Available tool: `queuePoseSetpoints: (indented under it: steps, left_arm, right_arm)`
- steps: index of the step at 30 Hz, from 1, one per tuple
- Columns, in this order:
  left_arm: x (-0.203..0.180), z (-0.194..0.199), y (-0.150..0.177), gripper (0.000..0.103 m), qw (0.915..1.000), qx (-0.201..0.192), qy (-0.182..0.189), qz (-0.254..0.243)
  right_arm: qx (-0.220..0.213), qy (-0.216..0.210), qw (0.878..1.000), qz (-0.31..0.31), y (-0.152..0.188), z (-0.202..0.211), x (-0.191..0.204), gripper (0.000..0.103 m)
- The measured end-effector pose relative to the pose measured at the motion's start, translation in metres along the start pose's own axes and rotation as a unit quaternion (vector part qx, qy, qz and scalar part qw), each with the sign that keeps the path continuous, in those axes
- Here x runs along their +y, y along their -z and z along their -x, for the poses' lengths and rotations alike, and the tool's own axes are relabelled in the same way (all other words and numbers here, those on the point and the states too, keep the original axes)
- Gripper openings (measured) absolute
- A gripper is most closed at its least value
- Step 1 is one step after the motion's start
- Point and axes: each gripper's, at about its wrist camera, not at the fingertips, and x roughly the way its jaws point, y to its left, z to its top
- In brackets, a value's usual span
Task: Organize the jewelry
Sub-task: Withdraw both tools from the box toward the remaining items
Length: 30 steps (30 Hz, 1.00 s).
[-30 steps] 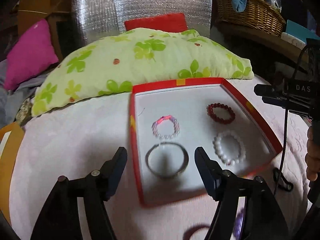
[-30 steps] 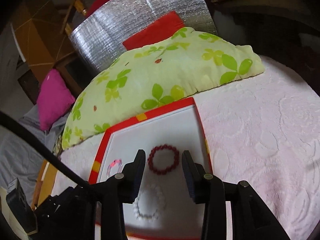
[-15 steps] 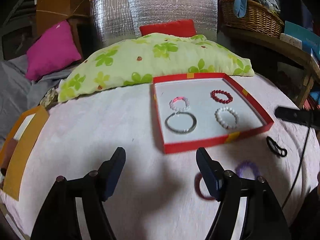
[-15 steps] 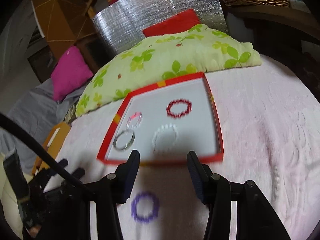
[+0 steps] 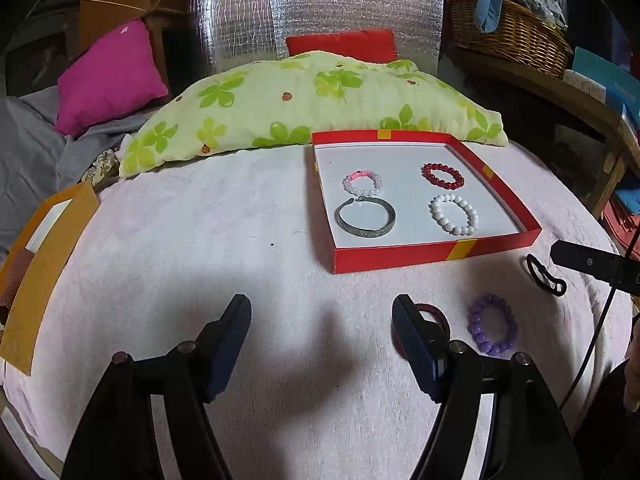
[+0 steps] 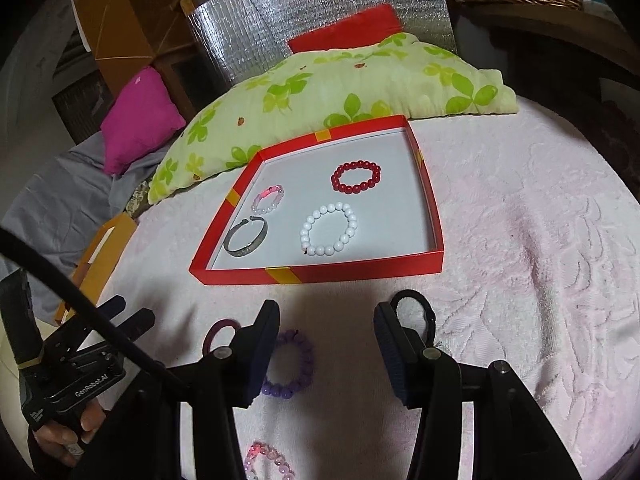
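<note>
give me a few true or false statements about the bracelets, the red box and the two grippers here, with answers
1. Four bracelets lie inside the red box. True: the pink and white bracelet, red bead bracelet, white bead bracelet and silver bangle.
2. The purple bead bracelet lies in the box. False: it lies on the pink cover in front of the box.
3. The right gripper holds the purple bracelet. False: its jaws stand open with nothing pressed between them.
4. The left gripper is open and holds nothing. True.
5. The silver bangle touches the white bead bracelet. False: they lie apart, side by side.
6. A black hair tie lies outside the box. True.
</note>
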Motion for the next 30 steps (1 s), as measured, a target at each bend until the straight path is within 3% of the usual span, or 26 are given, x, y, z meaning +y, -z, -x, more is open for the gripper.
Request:
queuePoseSetpoints:
  steps: [22,30]
  left_arm:
    - [-0.005,-0.003,0.001,0.074,0.9981,-0.006,-0.052,-0.033]
    - [-0.006,-0.014,0.003,0.074,0.9993,0.020,-0.011,-0.028]
  right_arm:
    - [0.004,0.008,0.999,-0.037,-0.004,0.000,-0.029,0.053]
    - [0.000,0.019,0.996,-0.084,-0.007,0.006,-0.061,0.053]
